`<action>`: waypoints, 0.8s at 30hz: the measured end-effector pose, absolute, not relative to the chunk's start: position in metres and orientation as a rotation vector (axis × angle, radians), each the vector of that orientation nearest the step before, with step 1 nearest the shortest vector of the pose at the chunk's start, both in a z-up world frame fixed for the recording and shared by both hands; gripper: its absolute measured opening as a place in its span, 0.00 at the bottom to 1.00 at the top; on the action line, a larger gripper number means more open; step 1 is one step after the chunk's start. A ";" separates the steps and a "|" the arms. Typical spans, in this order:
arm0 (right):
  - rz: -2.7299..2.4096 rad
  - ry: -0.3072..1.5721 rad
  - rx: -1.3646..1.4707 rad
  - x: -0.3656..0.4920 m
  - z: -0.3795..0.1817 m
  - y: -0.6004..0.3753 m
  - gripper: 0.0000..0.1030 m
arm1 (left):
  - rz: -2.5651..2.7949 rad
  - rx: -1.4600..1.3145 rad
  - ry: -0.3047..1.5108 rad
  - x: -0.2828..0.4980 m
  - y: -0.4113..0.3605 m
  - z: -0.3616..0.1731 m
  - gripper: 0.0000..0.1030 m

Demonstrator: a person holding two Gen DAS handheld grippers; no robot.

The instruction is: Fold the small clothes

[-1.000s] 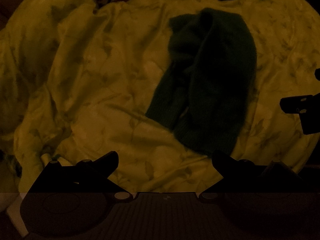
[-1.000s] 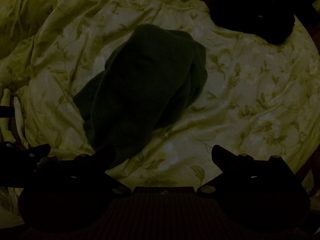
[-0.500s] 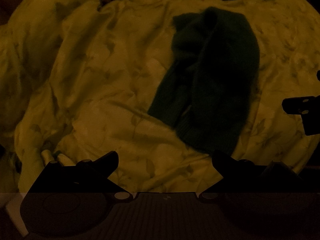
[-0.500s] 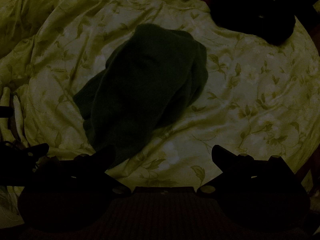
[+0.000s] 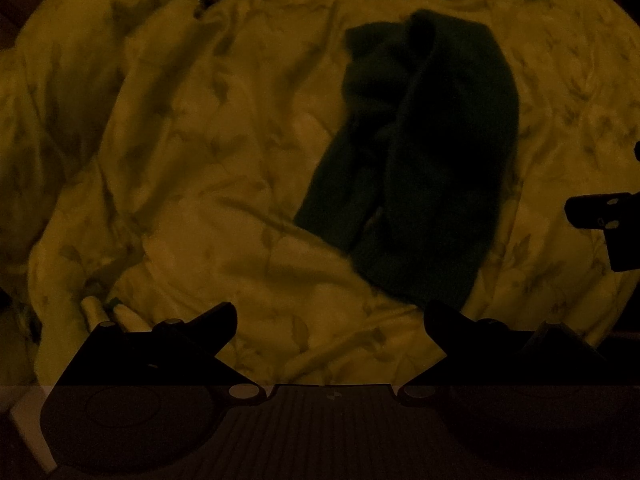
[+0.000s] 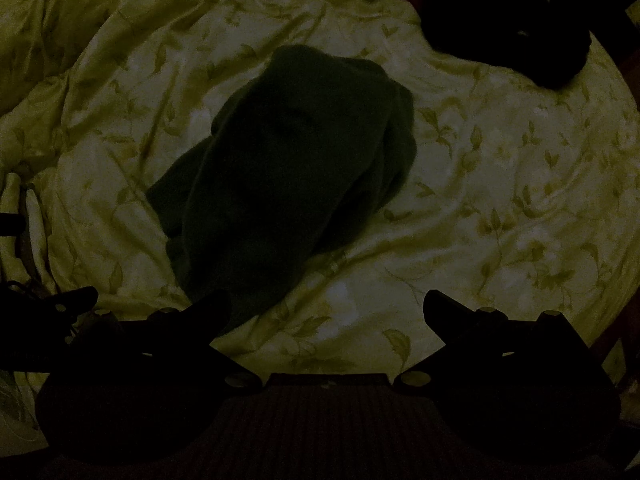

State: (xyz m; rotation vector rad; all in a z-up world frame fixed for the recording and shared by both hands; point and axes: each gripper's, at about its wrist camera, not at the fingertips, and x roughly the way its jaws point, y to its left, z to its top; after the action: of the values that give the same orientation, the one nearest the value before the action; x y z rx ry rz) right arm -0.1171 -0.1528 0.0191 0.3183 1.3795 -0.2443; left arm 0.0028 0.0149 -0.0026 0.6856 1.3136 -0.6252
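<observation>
While bunched, green garment point(image 5: 432, 152) lies lengthwise, hem nearest.

Wide open stretch of rumpled leaf-print bedspread point(image 5: 192, 184) to the left of the dark green knit garment point(image 5: 424, 152), barred only by soft ridges and folds. Bare bedspread also to the right of the garment in the right wrist view, up to a black object point(image 6: 516, 28) lying at the far right corner. Open gap between the spread fingers of the left gripper point(image 5: 331, 318) and of the right gripper point(image 6: 326, 308), nothing lodged in either.
</observation>
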 end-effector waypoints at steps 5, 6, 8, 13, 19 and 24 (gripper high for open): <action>-0.245 1.382 0.318 -0.118 0.019 -0.152 0.99 | -0.627 0.688 1.312 0.002 0.015 -0.002 1.00; -0.246 1.382 0.318 -0.119 0.019 -0.152 0.99 | -0.627 0.688 1.312 0.002 0.015 -0.002 1.00; -0.245 1.383 0.317 -0.118 0.019 -0.152 0.99 | -0.627 0.690 1.311 0.002 0.014 -0.002 1.00; -0.246 1.383 0.316 -0.118 0.019 -0.152 0.99 | -0.619 0.686 1.313 0.001 0.014 -0.002 1.00; -0.246 1.387 0.314 -0.119 0.018 -0.153 0.99 | -0.607 0.670 1.335 0.003 0.017 -0.008 1.00; -0.258 1.369 0.321 -0.120 0.018 -0.153 0.99 | -0.612 0.668 1.309 0.005 0.021 -0.013 1.00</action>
State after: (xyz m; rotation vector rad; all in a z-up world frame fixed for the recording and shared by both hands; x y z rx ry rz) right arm -0.1196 -0.1525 0.0180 0.3206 1.3692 -0.2578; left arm 0.0047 0.0215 -0.0127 0.6681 1.3094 -0.6122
